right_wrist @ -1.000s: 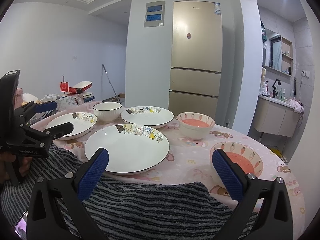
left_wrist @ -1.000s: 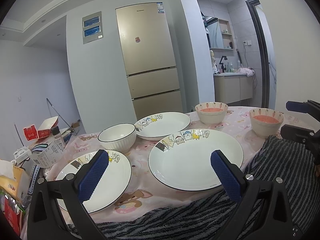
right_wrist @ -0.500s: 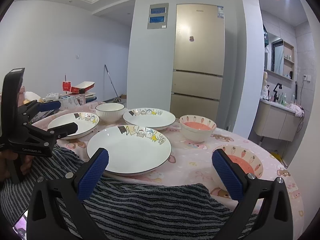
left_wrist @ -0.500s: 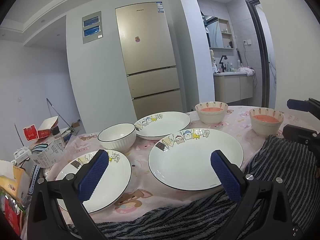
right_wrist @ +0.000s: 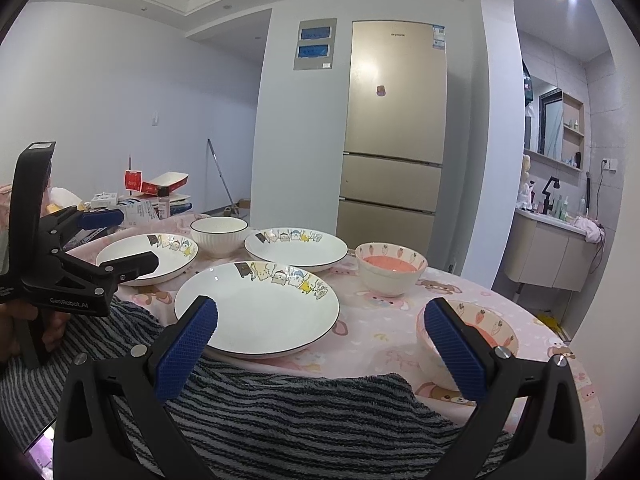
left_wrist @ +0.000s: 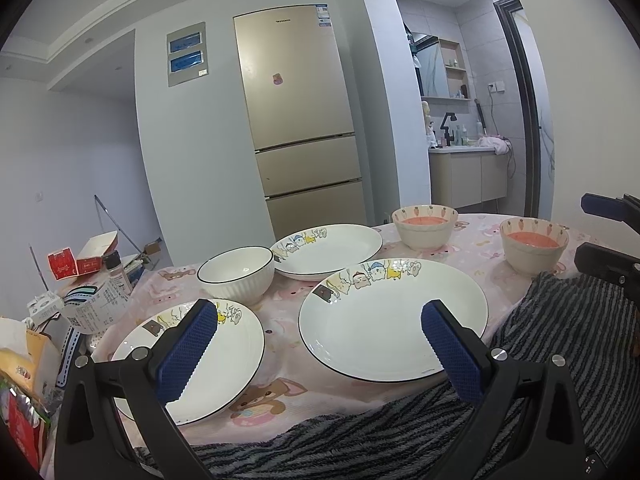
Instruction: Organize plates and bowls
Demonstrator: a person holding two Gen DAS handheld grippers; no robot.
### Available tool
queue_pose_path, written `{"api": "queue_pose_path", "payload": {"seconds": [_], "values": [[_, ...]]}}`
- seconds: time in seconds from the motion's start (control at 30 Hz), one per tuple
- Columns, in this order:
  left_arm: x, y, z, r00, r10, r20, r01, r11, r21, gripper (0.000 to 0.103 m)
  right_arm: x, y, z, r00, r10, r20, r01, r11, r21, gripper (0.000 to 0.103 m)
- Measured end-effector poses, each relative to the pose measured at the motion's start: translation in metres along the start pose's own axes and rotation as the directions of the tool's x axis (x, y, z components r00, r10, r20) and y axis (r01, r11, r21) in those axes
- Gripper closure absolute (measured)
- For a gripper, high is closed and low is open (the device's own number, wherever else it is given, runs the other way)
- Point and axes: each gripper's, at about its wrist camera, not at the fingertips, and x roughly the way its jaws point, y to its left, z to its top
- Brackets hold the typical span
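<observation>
Both the left gripper (left_wrist: 320, 344) and the right gripper (right_wrist: 320, 340) are black plastic frames with silver screws and blue cross-hatched fingertip pads (right_wrist: 186, 350), the left one's side printed "GenRobot.AI" in white, a hand (right_wrist: 44, 328) wrapped round its handle.

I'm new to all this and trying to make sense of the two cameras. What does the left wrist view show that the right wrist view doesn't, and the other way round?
Only the left wrist view shows the cluttered packets at the table's left edge and the right hand-held gripper from the side.

Only the right wrist view shows the left hand-held gripper from the side, with the hand holding it.

Both show three cartoon-rimmed plates, a white ribbed bowl, two carrot-pattern bowls, the striped towel, the pink tablecloth and the fridge. Both grippers are open, holding nothing.
</observation>
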Motion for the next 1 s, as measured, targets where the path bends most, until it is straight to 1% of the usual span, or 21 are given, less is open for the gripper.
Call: {"api": "queue_pose_path", "payload": {"seconds": [0.27, 0.37, 0.47, 0.57, 0.63, 0.7, 0.77, 0.83, 0.93, 1.0], "values": [[0.001, 0.005, -0.002, 1.0, 0.003, 0.002, -0.003, 1.0, -0.011, 0.0, 0.002, 0.001, 0.001, 1.0, 0.003, -0.005, -0.003, 1.0, -0.007, 0.0], [0.001, 0.007, -0.002, 1.0, -0.002, 0.001, 0.002, 1.0, -0.018, 0.0, -0.003, 0.002, 0.002, 1.0, 0.002, 0.02, -0.002, 1.0, -0.013, 0.0], [0.0, 0.012, -0.001, 1.0, -0.007, 0.003, 0.007, 0.999, -0.038, 0.0, -0.007, 0.004, 0.003, 0.999, 0.006, 0.038, -0.005, 1.0, -0.02, 0.0], [-0.006, 0.022, 0.002, 1.0, 0.001, 0.023, 0.001, 0.996, -0.088, 0.0, -0.005, 0.004, 0.005, 0.999, 0.022, 0.03, -0.021, 1.0, -0.023, 0.0], [-0.011, 0.032, 0.005, 1.0, -0.003, 0.02, 0.006, 0.991, -0.136, 0.0, -0.005, 0.003, 0.009, 0.998, 0.045, 0.031, -0.045, 0.999, -0.016, 0.0], [-0.012, 0.045, 0.01, 1.0, -0.013, 0.0, 0.013, 0.983, -0.183, 0.0, -0.004, -0.001, 0.016, 0.996, 0.083, 0.032, -0.084, 0.996, 0.015, 0.0], [-0.013, 0.054, 0.019, 1.0, -0.007, -0.011, 0.004, 0.978, -0.208, 0.0, 0.0, -0.007, 0.028, 0.992, 0.127, 0.024, -0.128, 0.99, 0.055, 0.0], [-0.014, 0.06, 0.029, 1.0, -0.007, -0.013, 0.004, 0.975, -0.221, 0.0, 0.007, -0.011, 0.041, 0.988, 0.151, 0.015, -0.152, 0.986, 0.069, 0.0], [-0.01, 0.066, 0.044, 0.999, -0.036, -0.028, 0.028, 0.969, -0.247, 0.0, 0.018, -0.013, 0.057, 0.984, 0.176, 0.003, -0.176, 0.982, 0.069, 0.0], [-0.002, 0.072, 0.05, 0.997, -0.058, -0.048, 0.042, 0.958, -0.285, 0.0, 0.027, -0.012, 0.065, 0.98, 0.2, -0.005, -0.199, 0.977, 0.071, 0.002]]}}
